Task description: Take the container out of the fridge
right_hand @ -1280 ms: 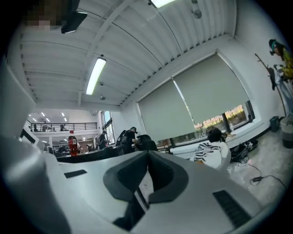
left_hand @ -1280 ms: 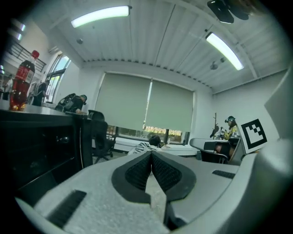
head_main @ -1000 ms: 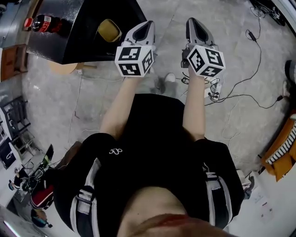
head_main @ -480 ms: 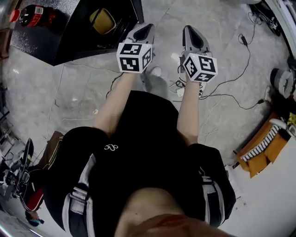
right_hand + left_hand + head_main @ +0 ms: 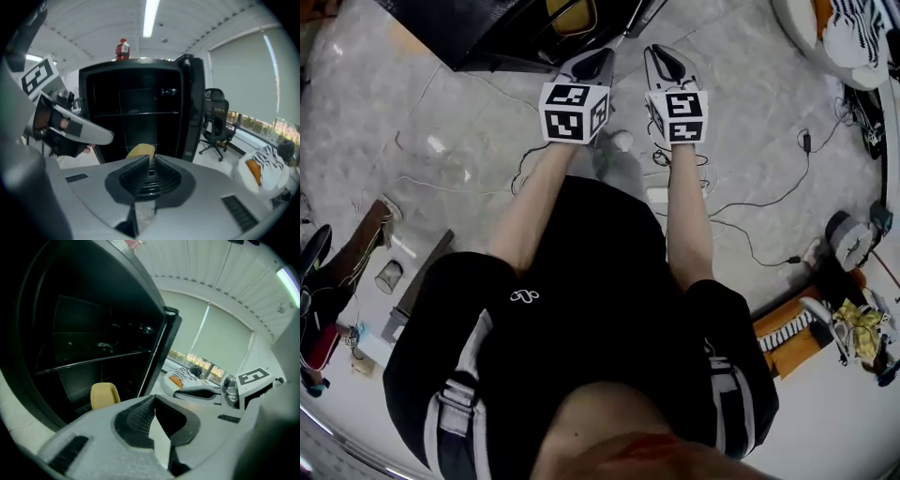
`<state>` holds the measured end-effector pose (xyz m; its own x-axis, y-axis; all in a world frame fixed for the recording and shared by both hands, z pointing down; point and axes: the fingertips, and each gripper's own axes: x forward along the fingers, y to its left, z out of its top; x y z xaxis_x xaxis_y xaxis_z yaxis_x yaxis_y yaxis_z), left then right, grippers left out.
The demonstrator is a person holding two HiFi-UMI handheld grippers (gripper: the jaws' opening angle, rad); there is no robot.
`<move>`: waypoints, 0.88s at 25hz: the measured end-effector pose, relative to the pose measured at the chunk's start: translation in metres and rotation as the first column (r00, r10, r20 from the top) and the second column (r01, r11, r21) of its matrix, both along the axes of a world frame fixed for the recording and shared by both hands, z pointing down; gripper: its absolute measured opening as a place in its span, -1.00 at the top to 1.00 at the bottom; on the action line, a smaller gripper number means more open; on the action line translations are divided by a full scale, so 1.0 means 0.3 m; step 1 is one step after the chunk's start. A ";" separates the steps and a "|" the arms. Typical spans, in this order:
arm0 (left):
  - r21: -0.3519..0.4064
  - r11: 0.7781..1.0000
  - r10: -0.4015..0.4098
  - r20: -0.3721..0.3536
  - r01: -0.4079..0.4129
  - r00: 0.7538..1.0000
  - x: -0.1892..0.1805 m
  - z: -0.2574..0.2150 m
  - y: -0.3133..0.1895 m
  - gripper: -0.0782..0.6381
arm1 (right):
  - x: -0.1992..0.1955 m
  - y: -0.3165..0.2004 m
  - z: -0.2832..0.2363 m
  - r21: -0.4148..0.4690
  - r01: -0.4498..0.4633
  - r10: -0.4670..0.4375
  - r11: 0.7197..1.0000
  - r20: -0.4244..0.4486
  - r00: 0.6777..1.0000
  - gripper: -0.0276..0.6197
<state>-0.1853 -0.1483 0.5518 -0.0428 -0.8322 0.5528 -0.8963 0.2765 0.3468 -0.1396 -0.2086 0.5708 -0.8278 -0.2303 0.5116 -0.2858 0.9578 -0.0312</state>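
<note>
The person holds both claws out side by side toward the open black fridge [image 5: 131, 108]. The left gripper [image 5: 153, 399] has its jaws pressed together at the tips, with nothing between them. The right gripper [image 5: 149, 159] is likewise closed and empty. The yellow container [image 5: 105, 395] sits low inside the fridge, under a dark shelf. It is ahead of the left claw and a little to the left of its tips. From the right claw it is straight ahead, partly hidden behind the jaw tips. Neither claw touches it. A red bottle [image 5: 122, 49] stands on top of the fridge, well above both claws. An office chair [image 5: 215, 117] stands to the right of the right claw.
</note>
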 end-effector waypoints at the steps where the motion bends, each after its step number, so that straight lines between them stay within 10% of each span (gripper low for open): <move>1: -0.012 1.000 -0.026 0.001 0.026 1.000 -0.024 0.011 0.022 0.76 | -0.042 0.018 0.032 0.025 0.049 -0.048 0.999 -0.036 0.998 0.87; 10: -0.085 0.985 -0.147 0.030 0.149 0.989 -0.149 0.094 0.188 0.76 | -0.364 0.221 0.322 0.104 0.505 -0.466 0.857 -0.265 0.844 0.54; 22: -0.141 0.974 -0.170 0.054 0.176 0.984 -0.203 0.137 0.380 0.76 | -0.560 0.286 0.613 0.153 0.673 -0.528 0.724 -0.504 0.683 0.59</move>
